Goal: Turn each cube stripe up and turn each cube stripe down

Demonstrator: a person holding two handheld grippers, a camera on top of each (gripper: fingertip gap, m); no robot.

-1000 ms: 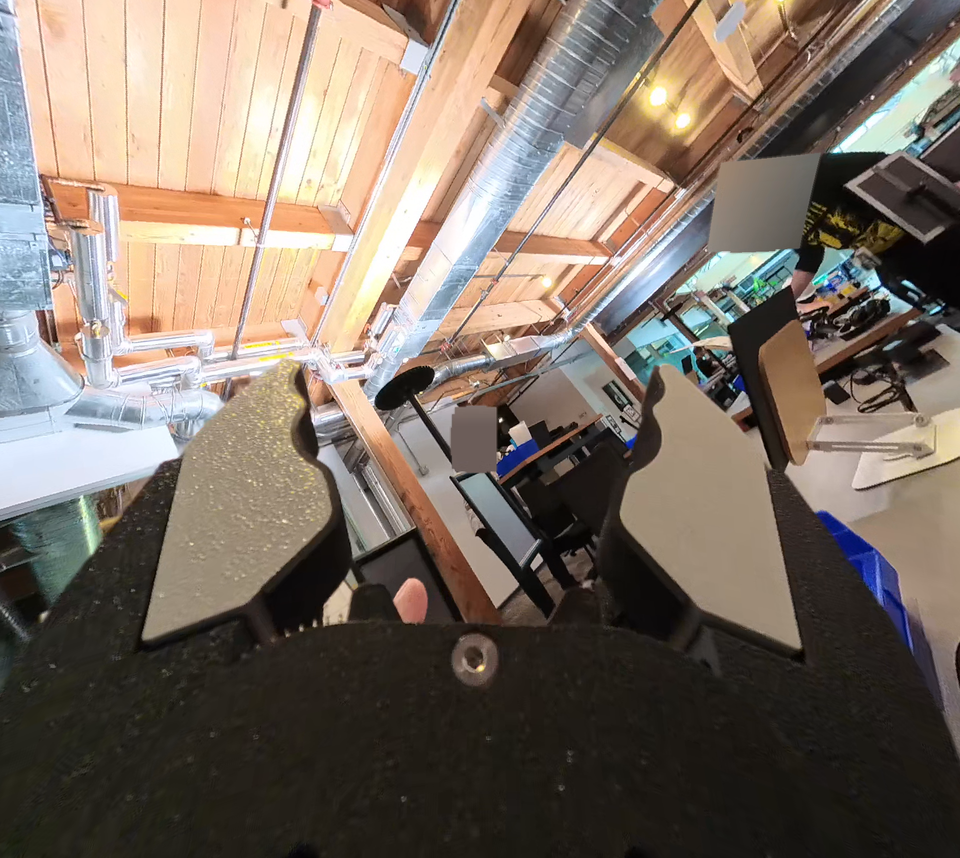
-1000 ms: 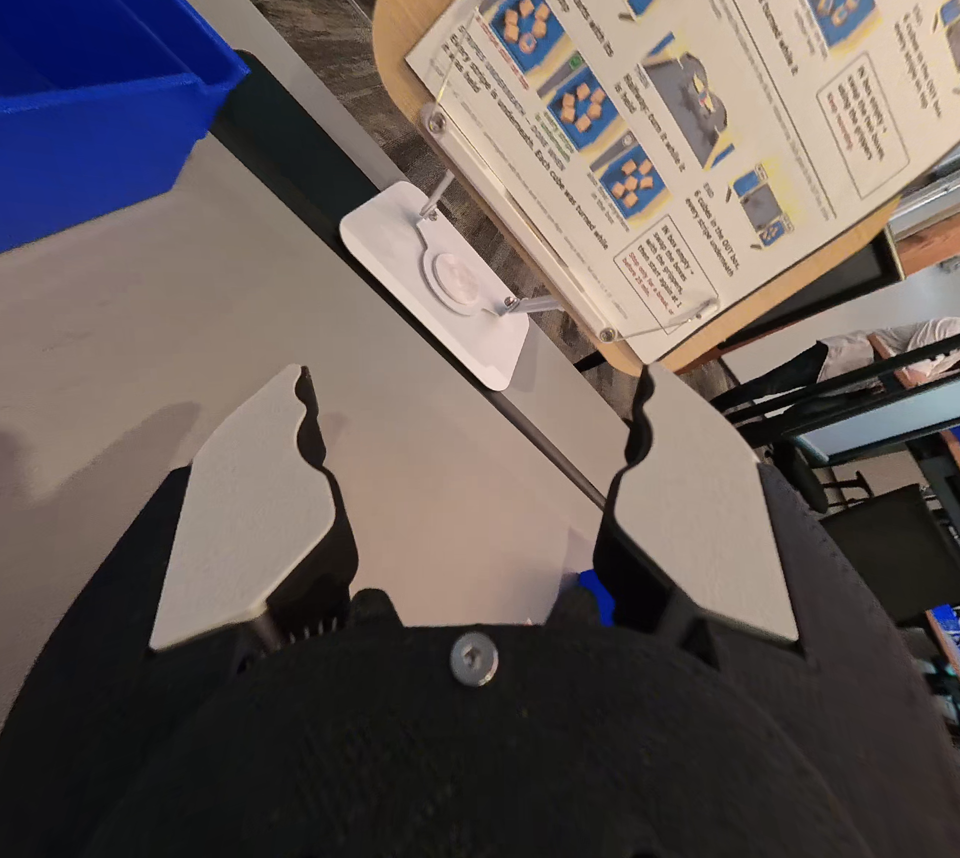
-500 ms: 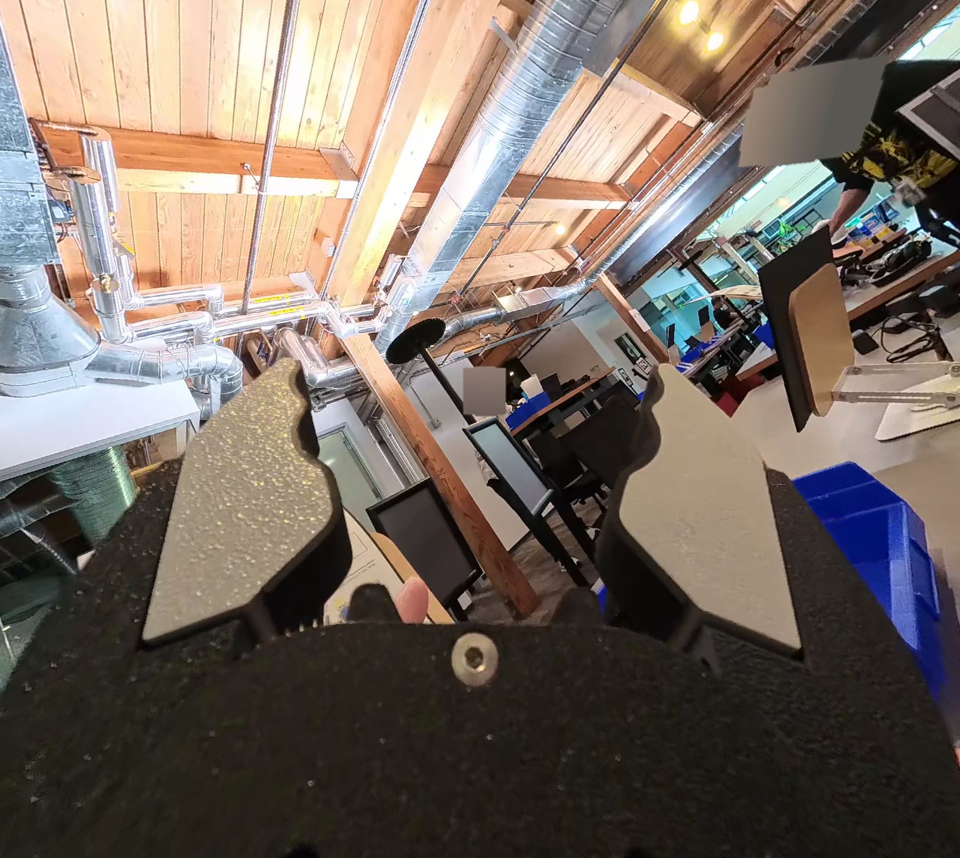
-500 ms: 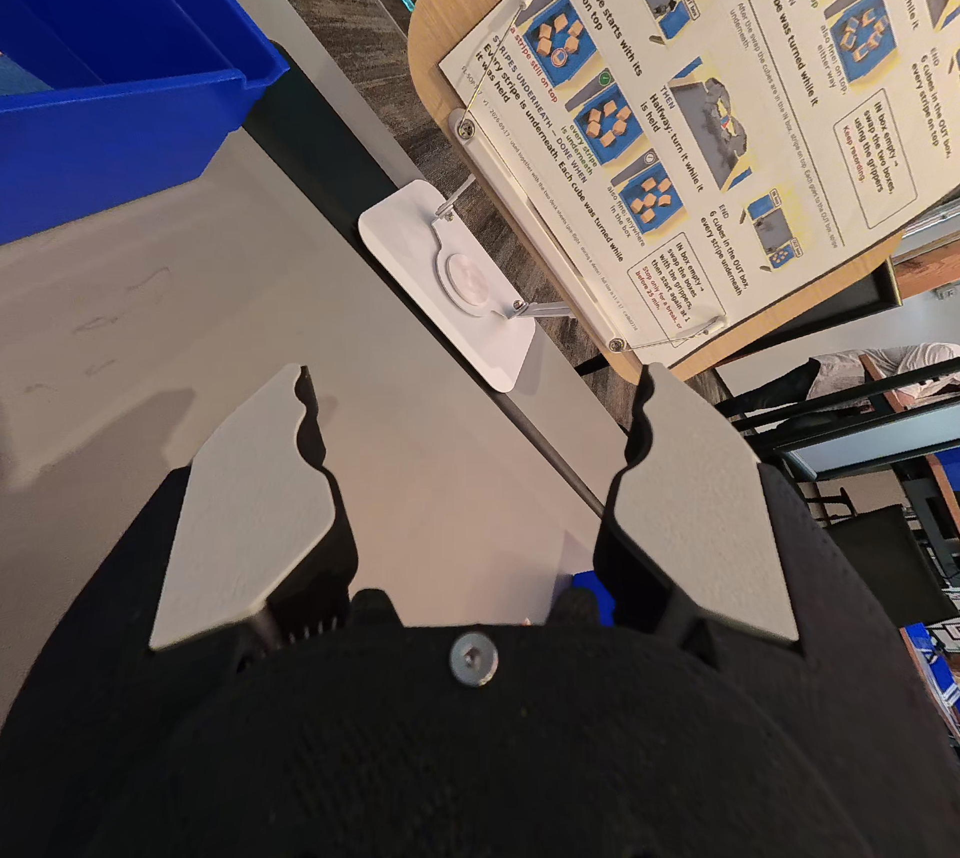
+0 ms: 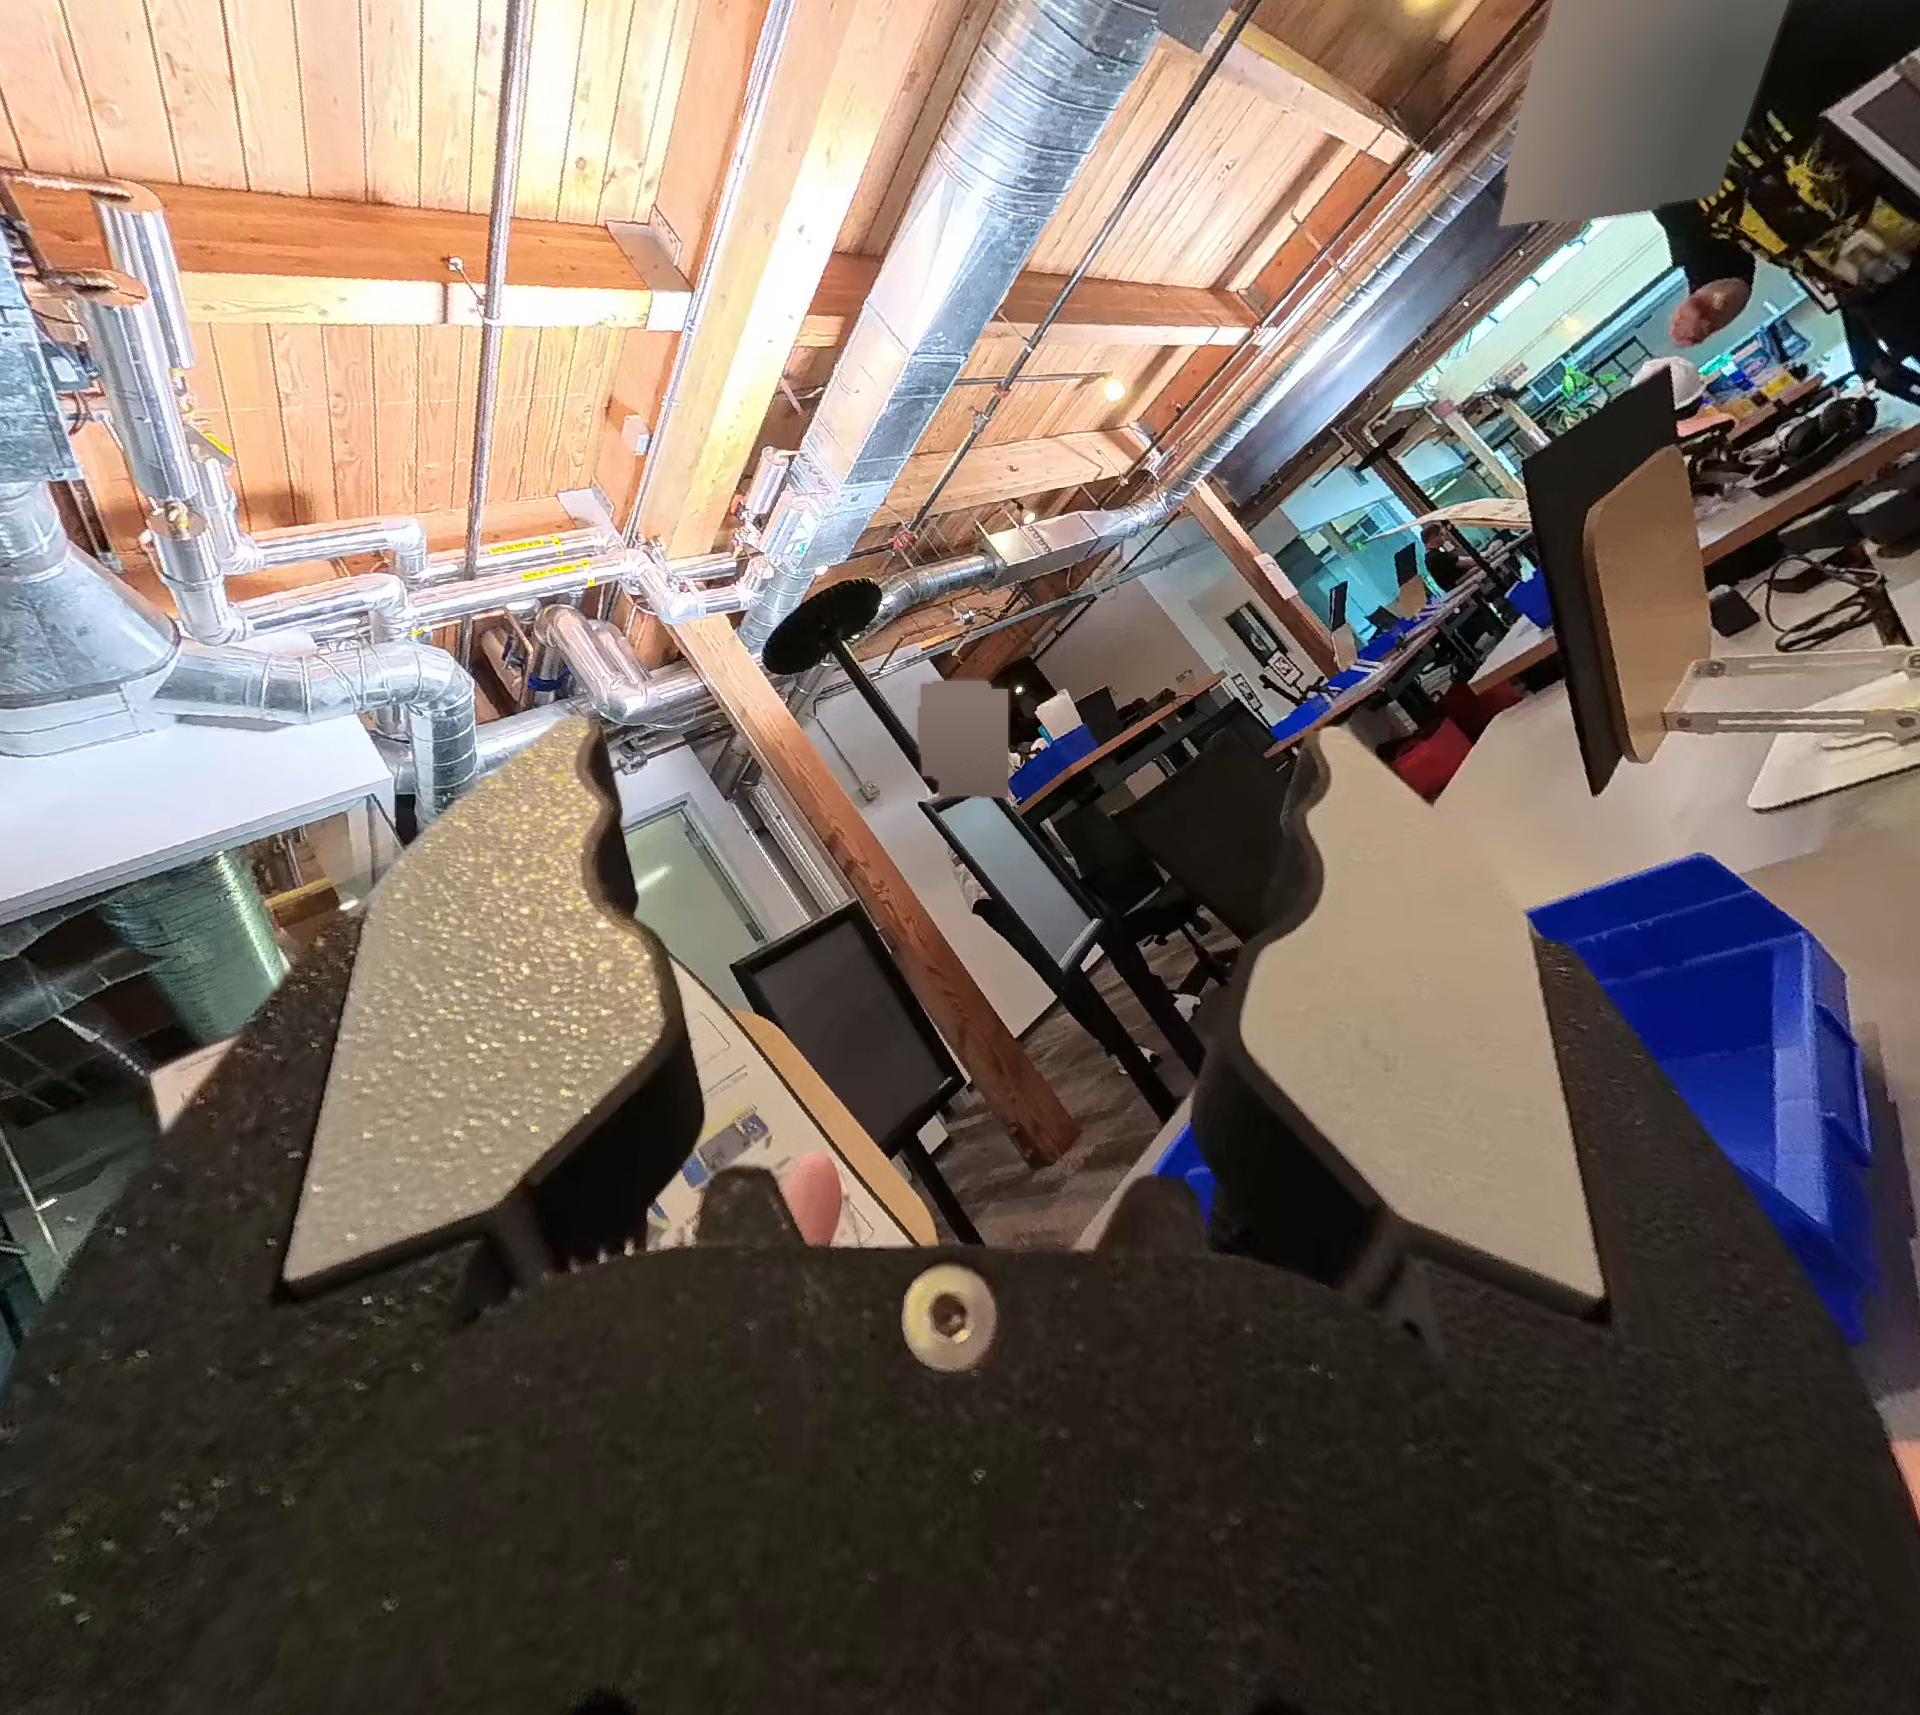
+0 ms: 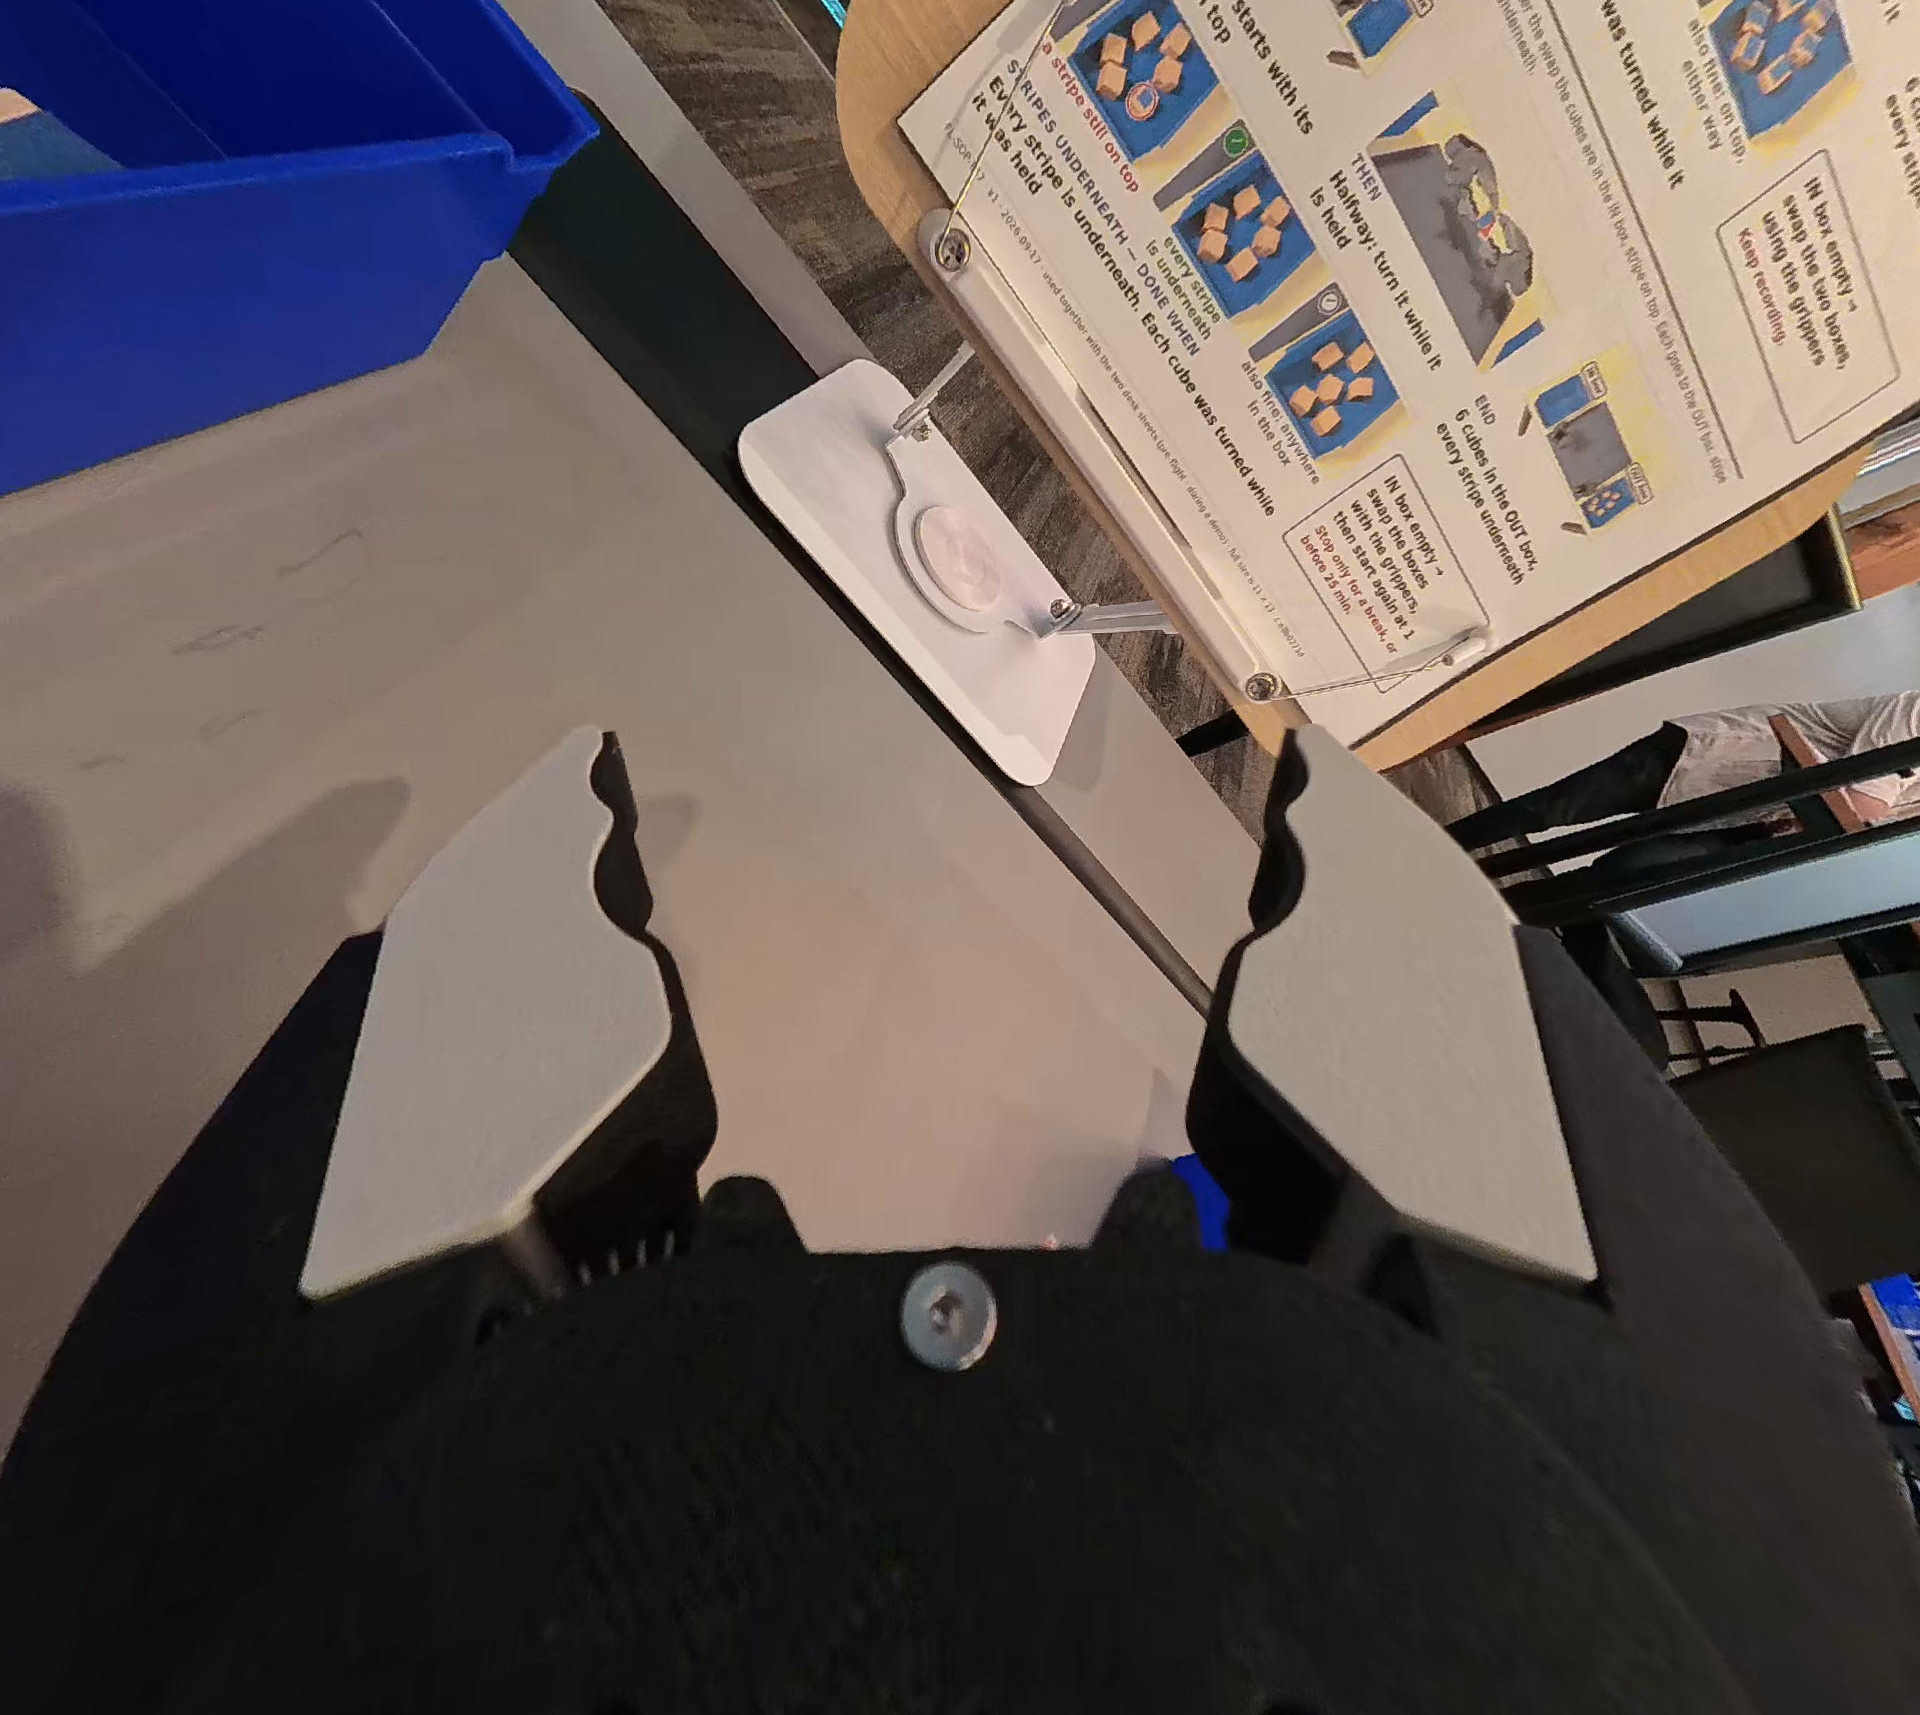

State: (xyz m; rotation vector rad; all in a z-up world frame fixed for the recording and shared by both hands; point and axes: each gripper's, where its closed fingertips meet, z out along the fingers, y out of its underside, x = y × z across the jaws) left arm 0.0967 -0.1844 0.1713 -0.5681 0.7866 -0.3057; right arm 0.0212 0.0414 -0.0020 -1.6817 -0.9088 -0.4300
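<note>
A: How are the hand-held grippers seen?

B: The left gripper [image 5: 951, 761] is tilted up toward the wooden ceiling [image 5: 312, 55]; its jaws are spread wide and nothing is gripped; only the far room is seen between its fingers [image 5: 488, 990]. The right gripper [image 6: 945, 761] is held over the grey table [image 6: 416, 678]; its jaws are likewise spread wide, and only bare table top is framed between them.

A: And the cubes?

B: No cube can be made out in either view; where they lie cannot be told. A blue bin [image 6: 239, 138] is set at the far left of the table in the right wrist view, but its inside is not shown; a blue bin [image 5: 1714, 1011] is also seen to the right of the left gripper.

A: What else is there, from large to small?

B: A silver duct [image 5: 997, 107] is run along the ceiling; an instruction sheet [image 6: 1455, 211] is clipped to a wooden board [image 6: 914, 3], which is carried on a white stand [image 6: 914, 564] set at the table's far edge; a fingertip [image 5: 812, 1198] is glimpsed at the base of the left gripper's jaws.
</note>
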